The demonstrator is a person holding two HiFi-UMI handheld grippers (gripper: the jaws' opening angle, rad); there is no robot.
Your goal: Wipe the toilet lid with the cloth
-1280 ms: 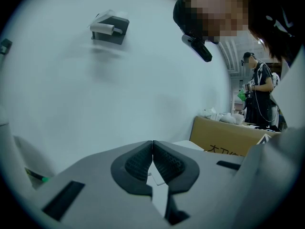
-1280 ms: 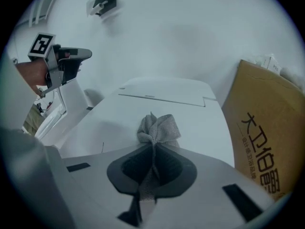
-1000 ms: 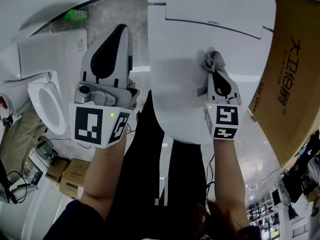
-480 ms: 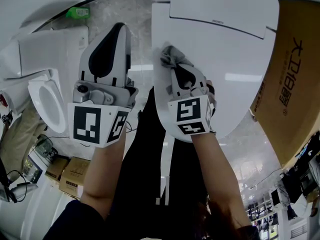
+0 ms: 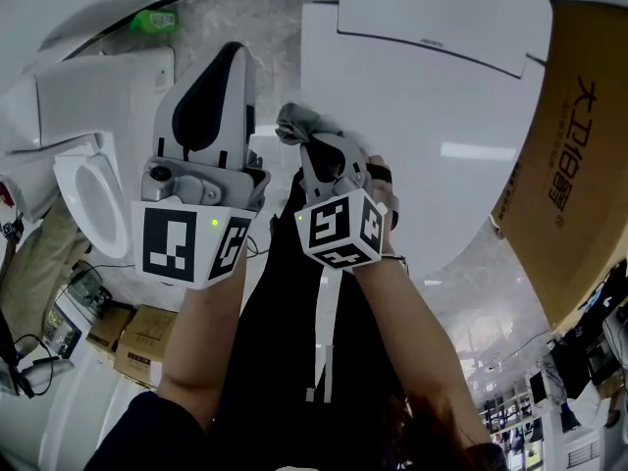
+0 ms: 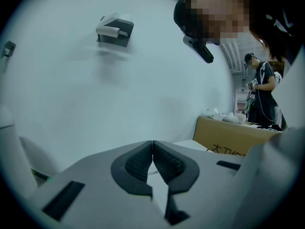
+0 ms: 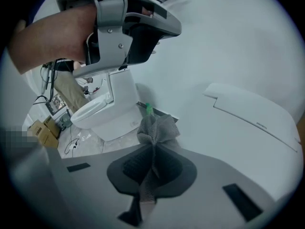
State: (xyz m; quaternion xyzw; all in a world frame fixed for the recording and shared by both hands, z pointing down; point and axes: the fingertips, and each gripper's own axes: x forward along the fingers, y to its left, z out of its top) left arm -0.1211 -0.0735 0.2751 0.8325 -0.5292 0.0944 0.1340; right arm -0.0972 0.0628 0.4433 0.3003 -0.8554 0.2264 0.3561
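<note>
The white toilet lid (image 5: pixel 442 106) fills the upper right of the head view. My right gripper (image 5: pixel 306 143) is shut on a crumpled grey cloth (image 5: pixel 298 123), which sits at the lid's left edge. In the right gripper view the cloth (image 7: pixel 156 132) bunches out between the closed pads, with the lid (image 7: pixel 248 113) beyond to the right. My left gripper (image 5: pixel 234 59) is held up left of the lid, apart from it. Its jaws (image 6: pixel 152 152) are shut with nothing between them.
A large cardboard box (image 5: pixel 579 165) stands right of the toilet. A second white toilet (image 5: pixel 93 194) is at the left, a green bottle (image 5: pixel 155 20) behind it. Small boxes and cables (image 5: pixel 147 346) lie on the floor lower left. A person (image 6: pixel 262 94) stands far off.
My right gripper has swept the cloth leftward across the lid, from its middle to its left edge. The left gripper has stayed in place.
</note>
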